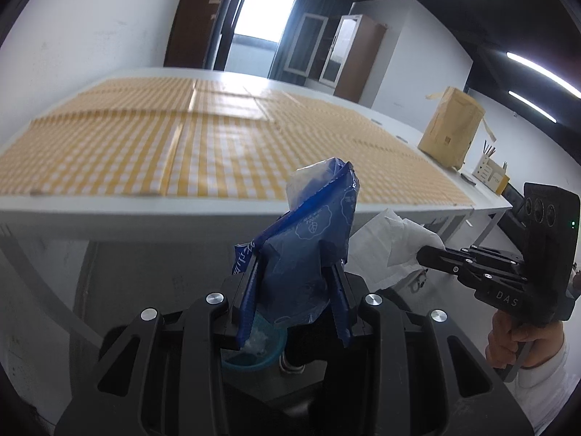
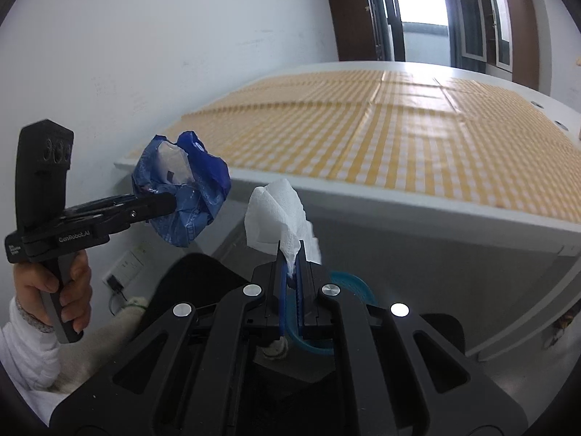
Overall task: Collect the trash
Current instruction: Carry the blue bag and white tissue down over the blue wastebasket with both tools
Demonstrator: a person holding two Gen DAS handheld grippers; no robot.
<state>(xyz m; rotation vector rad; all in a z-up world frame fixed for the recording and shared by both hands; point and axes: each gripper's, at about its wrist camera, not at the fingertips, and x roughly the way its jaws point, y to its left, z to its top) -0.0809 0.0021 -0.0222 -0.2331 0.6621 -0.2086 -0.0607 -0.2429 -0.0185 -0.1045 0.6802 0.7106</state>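
My left gripper point(image 1: 295, 254) is shut on a crumpled blue plastic wrapper point(image 1: 308, 232), held off the table's near edge. The same wrapper point(image 2: 185, 200) and left gripper point(image 2: 170, 201) show at the left in the right wrist view. My right gripper point(image 2: 290, 250) is shut on a white paper tissue point(image 2: 277, 210), whose loose part stands up above the fingertips. In the left wrist view that tissue point(image 1: 392, 247) hangs from the right gripper point(image 1: 423, 254) at the right. A blue bin point(image 2: 348, 283) with white scraps inside point(image 1: 254, 345) lies below both grippers, mostly hidden by them.
A white table point(image 1: 181, 214) with a yellow checked cloth point(image 1: 218, 138) stretches ahead. A brown paper bag point(image 1: 450, 127) and a pen holder point(image 1: 488, 167) stand at its far right. A white wall point(image 2: 145, 54) is at the left, with a socket low down point(image 2: 125, 265).
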